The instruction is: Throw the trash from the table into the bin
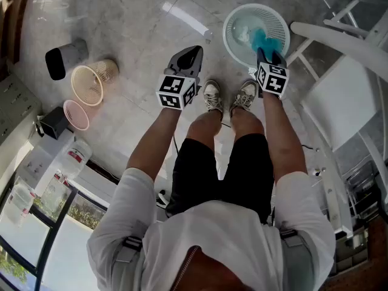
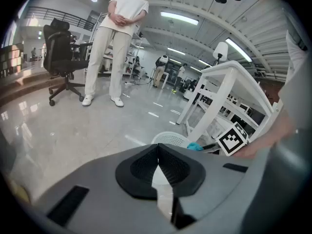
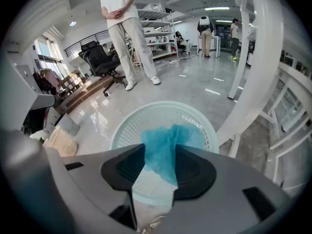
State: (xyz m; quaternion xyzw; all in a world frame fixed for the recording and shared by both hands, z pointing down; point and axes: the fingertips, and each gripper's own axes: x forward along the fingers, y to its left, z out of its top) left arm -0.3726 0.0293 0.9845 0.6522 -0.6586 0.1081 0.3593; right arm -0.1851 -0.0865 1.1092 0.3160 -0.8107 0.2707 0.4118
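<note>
A round white mesh bin stands on the floor in front of my feet. My right gripper hangs just over its near rim. In the right gripper view the jaws of the right gripper stand apart, and a crumpled blue tissue hangs loosely in the gap above the bin. The head view shows the tissue over the bin's inside. My left gripper is shut and empty, to the left of the bin. In the left gripper view the left gripper has the bin just beyond it.
A white table frame stands right of the bin. At the left lie a beige basket, a pink basket and a dark cylinder. A person and an office chair stand farther off.
</note>
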